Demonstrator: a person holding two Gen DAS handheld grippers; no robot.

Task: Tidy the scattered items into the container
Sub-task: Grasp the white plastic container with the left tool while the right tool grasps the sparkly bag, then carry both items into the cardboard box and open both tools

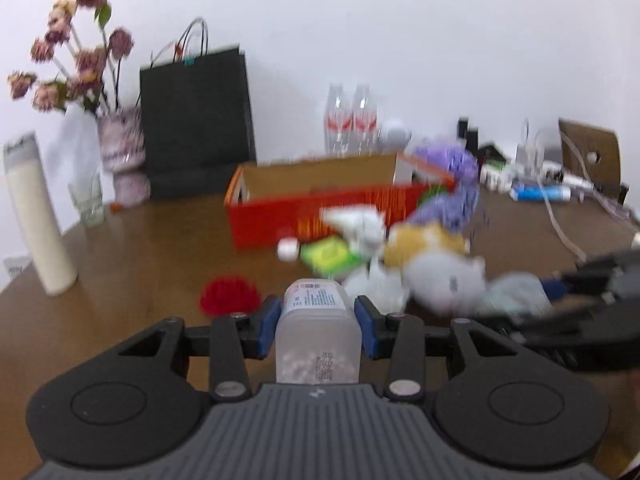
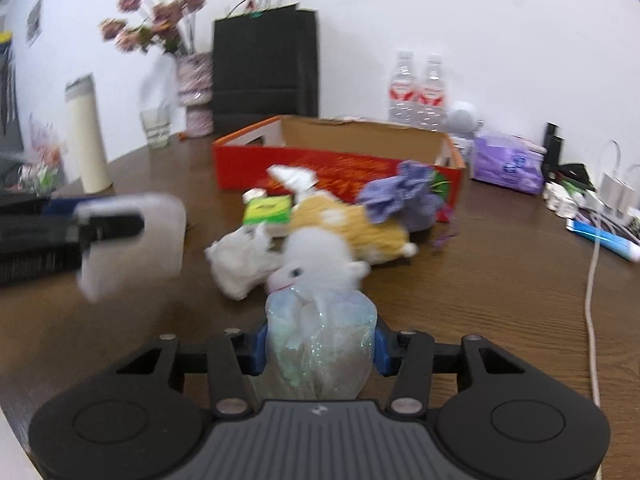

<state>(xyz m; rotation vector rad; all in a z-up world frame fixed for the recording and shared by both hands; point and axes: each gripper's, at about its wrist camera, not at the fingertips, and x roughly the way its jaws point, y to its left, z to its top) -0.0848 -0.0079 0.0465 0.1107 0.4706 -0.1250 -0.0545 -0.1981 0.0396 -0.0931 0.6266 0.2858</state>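
My left gripper (image 1: 318, 324) is shut on a translucent plastic jar (image 1: 318, 336) with a printed label, held above the table; the jar also shows in the right wrist view (image 2: 132, 240). My right gripper (image 2: 320, 344) is shut on a clear glittery bag (image 2: 320, 348). The open red cardboard box (image 1: 320, 212) stands ahead, also in the right wrist view (image 2: 340, 160). In front of it lie a white plush (image 2: 320, 256), a yellow plush (image 2: 352, 228), a purple pouch (image 2: 404, 196), a green packet (image 2: 268, 210), a white pouch (image 2: 240, 260) and a red fluffy item (image 1: 228, 294).
A cream tumbler (image 1: 36, 220), a glass (image 1: 88, 200), a flower vase (image 1: 120, 144) and a black paper bag (image 1: 196, 120) stand at the back left. Water bottles (image 2: 418, 92), a purple tissue pack (image 2: 508, 164), chargers and a cable (image 2: 592, 272) lie to the right.
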